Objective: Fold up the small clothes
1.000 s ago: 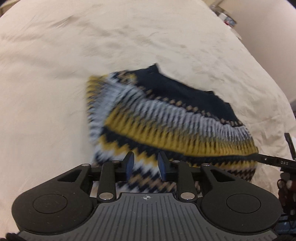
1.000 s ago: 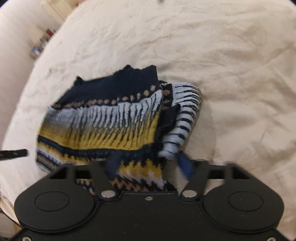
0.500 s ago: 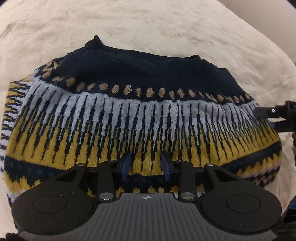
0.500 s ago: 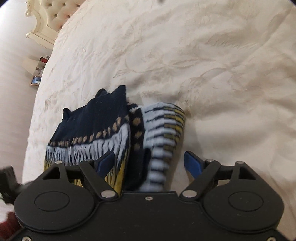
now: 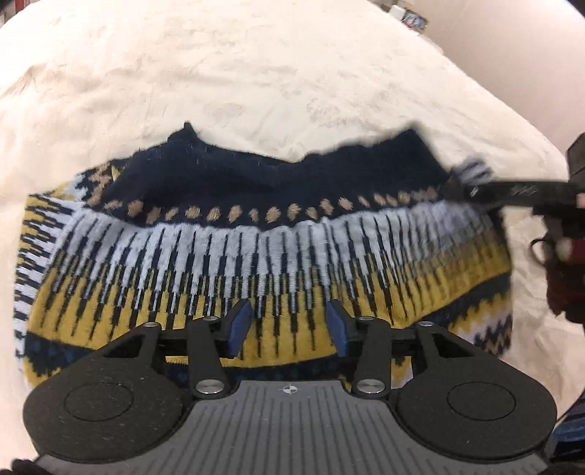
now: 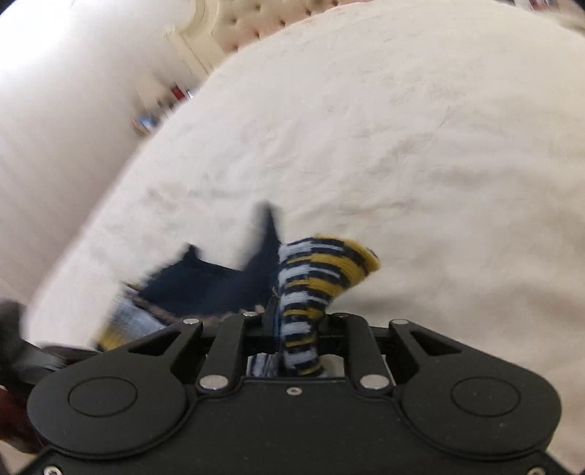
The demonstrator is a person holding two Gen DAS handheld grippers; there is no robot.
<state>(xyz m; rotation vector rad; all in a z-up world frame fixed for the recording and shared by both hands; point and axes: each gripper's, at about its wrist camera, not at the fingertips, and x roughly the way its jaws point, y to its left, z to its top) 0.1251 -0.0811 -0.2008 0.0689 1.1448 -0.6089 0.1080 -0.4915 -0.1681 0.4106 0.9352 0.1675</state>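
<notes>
A small knit sweater (image 5: 256,248), navy with white, yellow and tan patterns, lies on a cream bedspread (image 5: 256,73). My left gripper (image 5: 289,329) is open just above the sweater's yellow band, with blue pads apart and nothing between them. My right gripper (image 6: 296,321) is shut on the sweater's striped sleeve (image 6: 314,277), which bunches up between its fingers. In the left wrist view the right gripper (image 5: 519,192) reaches in from the right at the sweater's far right corner.
The cream bedspread (image 6: 402,146) stretches all around the sweater. A tufted headboard (image 6: 248,22) and a bedside shelf with small items (image 6: 161,109) sit at the far left in the right wrist view. The floor lies beyond the bed's right edge (image 5: 512,73).
My right gripper has closed on the striped sleeve, having been open around it half a second ago. My left gripper has opened wider and pulled back a little over the sweater.
</notes>
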